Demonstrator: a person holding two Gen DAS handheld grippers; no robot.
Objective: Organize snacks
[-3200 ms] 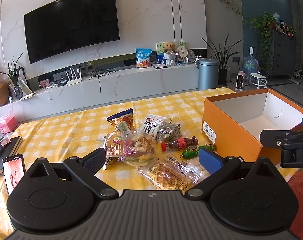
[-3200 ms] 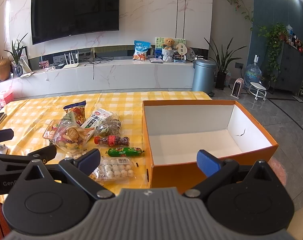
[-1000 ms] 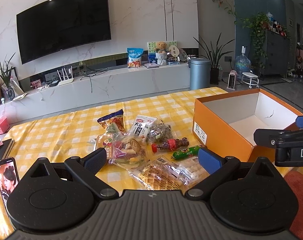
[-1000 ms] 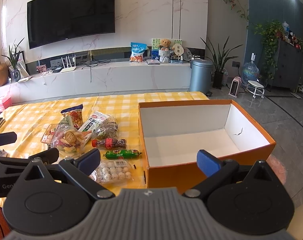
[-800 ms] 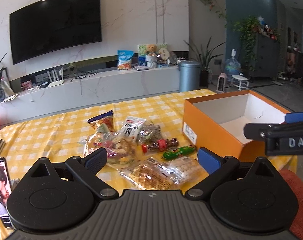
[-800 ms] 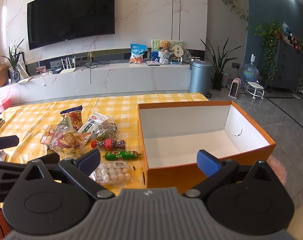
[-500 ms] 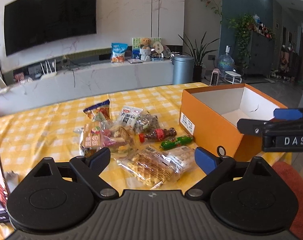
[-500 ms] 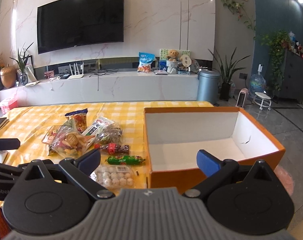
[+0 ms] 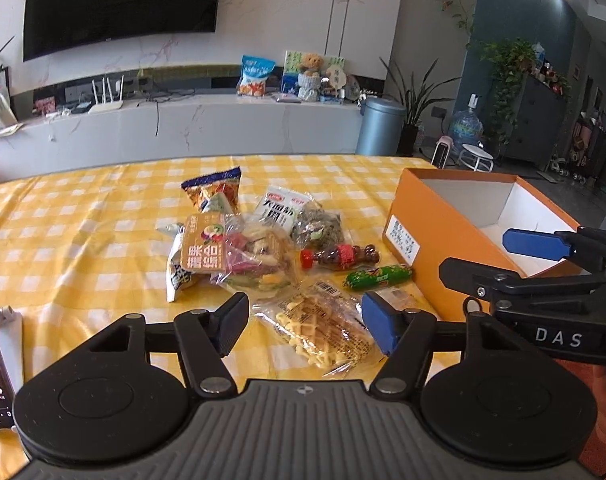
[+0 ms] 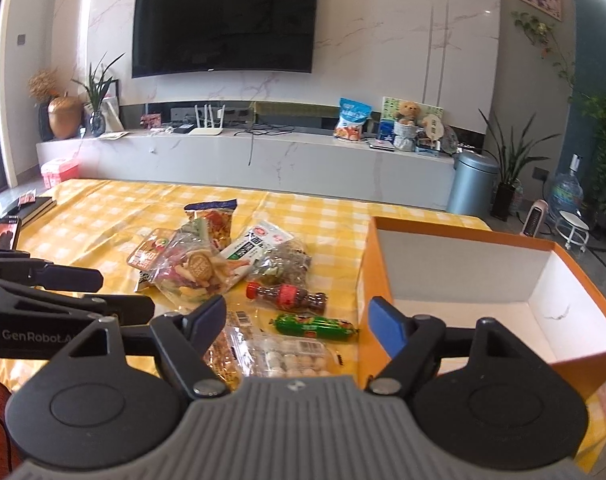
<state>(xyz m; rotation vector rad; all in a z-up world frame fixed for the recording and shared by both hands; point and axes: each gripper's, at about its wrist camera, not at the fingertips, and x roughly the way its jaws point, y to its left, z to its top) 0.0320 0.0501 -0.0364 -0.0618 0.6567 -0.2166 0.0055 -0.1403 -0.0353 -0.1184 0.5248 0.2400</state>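
Several snack packs lie in a heap on the yellow checked cloth: a mixed crisps bag (image 9: 231, 256), a cola-bottle candy (image 9: 339, 256), a green sausage (image 9: 379, 276) and a waffle bag (image 9: 323, 328). My left gripper (image 9: 307, 320) hovers over the waffle bag with its jaws closing; the pads touch nothing. My right gripper (image 10: 299, 318) hangs above the green sausage (image 10: 313, 326) and a pack of small white balls (image 10: 291, 356). Its jaws are closing too, with nothing gripped. The open orange box (image 10: 463, 268) stands right of the heap, white inside.
A phone (image 10: 5, 234) and a dark book (image 10: 35, 208) lie at the table's left end. The orange box (image 9: 443, 216) sits close to the sausage. Beyond the table are a marble TV bench (image 10: 303, 160) and a grey bin (image 10: 473, 184).
Both grippers have come forward and down toward the heap, which now looks larger. Both pairs of fingers stand closer together than before. The right view has swung left, so the box sits further right.
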